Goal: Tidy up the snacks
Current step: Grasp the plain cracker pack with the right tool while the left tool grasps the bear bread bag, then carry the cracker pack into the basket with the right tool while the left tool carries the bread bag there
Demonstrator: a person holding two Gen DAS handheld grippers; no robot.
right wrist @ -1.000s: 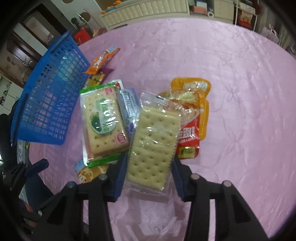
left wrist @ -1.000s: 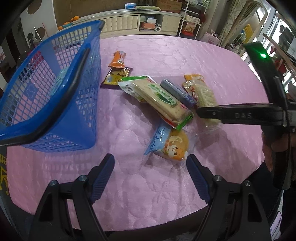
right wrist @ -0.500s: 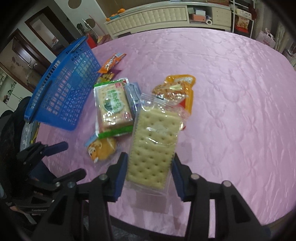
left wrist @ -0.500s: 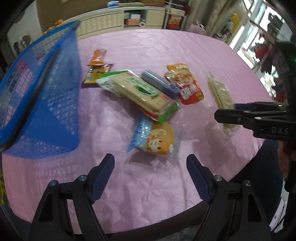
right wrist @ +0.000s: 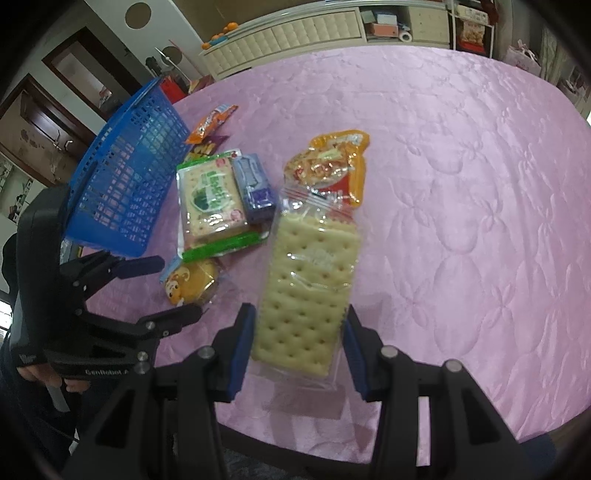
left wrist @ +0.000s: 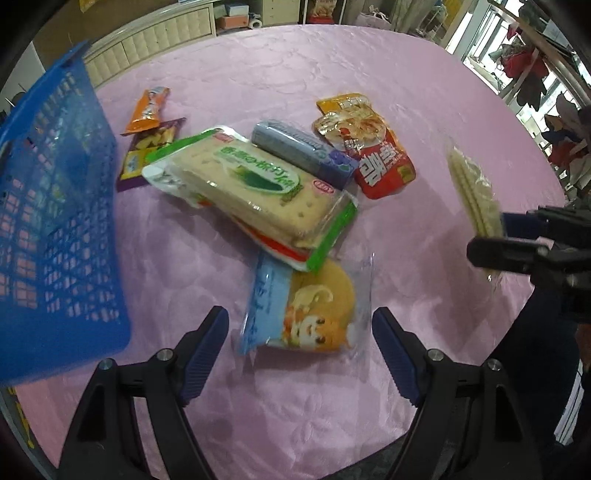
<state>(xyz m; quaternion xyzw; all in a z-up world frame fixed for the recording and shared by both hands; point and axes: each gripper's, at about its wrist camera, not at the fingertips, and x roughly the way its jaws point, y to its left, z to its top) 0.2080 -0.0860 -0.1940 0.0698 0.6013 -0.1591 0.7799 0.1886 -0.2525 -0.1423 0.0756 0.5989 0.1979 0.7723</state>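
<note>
My right gripper [right wrist: 298,345] is shut on a clear pack of plain crackers [right wrist: 308,280] and holds it above the pink table; the pack shows edge-on in the left wrist view [left wrist: 474,192]. My left gripper [left wrist: 300,349] is open and empty, just in front of a cartoon bun packet [left wrist: 308,308]. Behind it lie a green cracker pack [left wrist: 255,188], a grey-blue pack [left wrist: 301,149], a red-and-orange pouch [left wrist: 367,142], an orange sachet [left wrist: 147,109] and a purple sachet [left wrist: 147,153]. A blue mesh basket [left wrist: 48,221] stands at the left.
The pink quilted tablecloth [right wrist: 461,184] covers a round table whose near edge runs under both grippers. A white cabinet [right wrist: 295,33] and shelves stand beyond the far edge.
My right gripper has lifted the cracker pack off the pile and drawn it back and right. My left gripper has moved closer to the bun packet; the basket has slid left in view.
</note>
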